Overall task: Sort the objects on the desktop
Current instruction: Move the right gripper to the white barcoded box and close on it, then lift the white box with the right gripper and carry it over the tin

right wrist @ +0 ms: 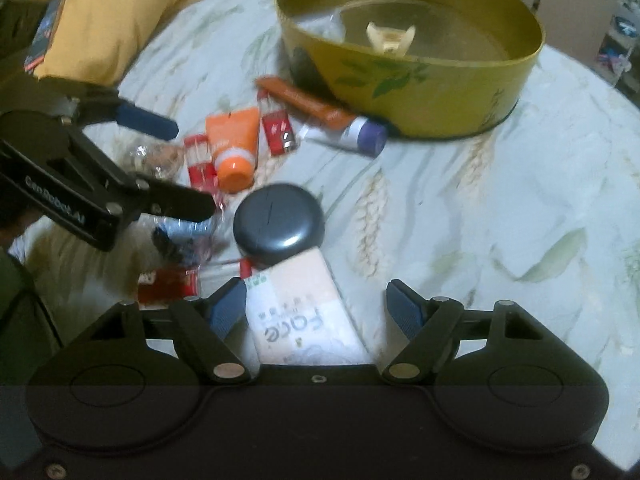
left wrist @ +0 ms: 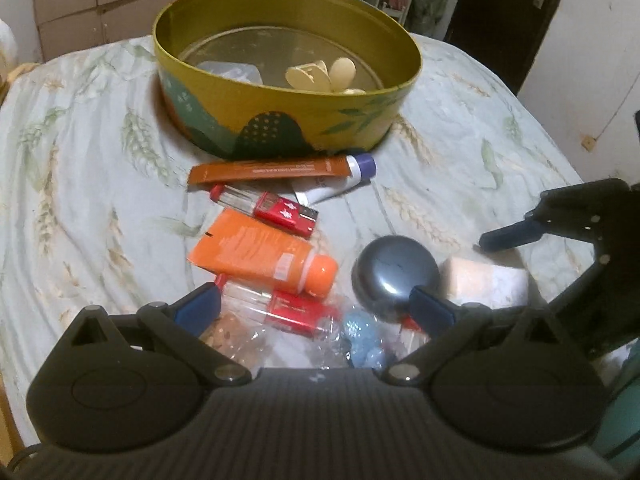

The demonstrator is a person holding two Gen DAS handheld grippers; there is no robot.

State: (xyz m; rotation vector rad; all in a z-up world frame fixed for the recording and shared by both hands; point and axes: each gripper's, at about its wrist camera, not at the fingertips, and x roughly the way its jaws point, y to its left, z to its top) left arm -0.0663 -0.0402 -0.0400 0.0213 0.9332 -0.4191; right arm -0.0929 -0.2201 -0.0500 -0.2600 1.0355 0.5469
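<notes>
Between the right gripper [right wrist: 316,308]'s open fingers lies a tissue pack [right wrist: 304,312], well short of the yellow tin [right wrist: 420,96]. Inside the tin sit a cream hair clip [left wrist: 320,76] and a clear packet [left wrist: 236,72]. Left gripper [left wrist: 316,308] fingers spread over wrapped sweets [left wrist: 360,332].

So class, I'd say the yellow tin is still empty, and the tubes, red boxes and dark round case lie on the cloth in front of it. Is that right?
Not quite: the tin is not empty. The left wrist view shows cream-coloured pieces and something pale already inside it. The rest stands: the tubes, red boxes and dark round case lie on the cloth in front of it.
</notes>
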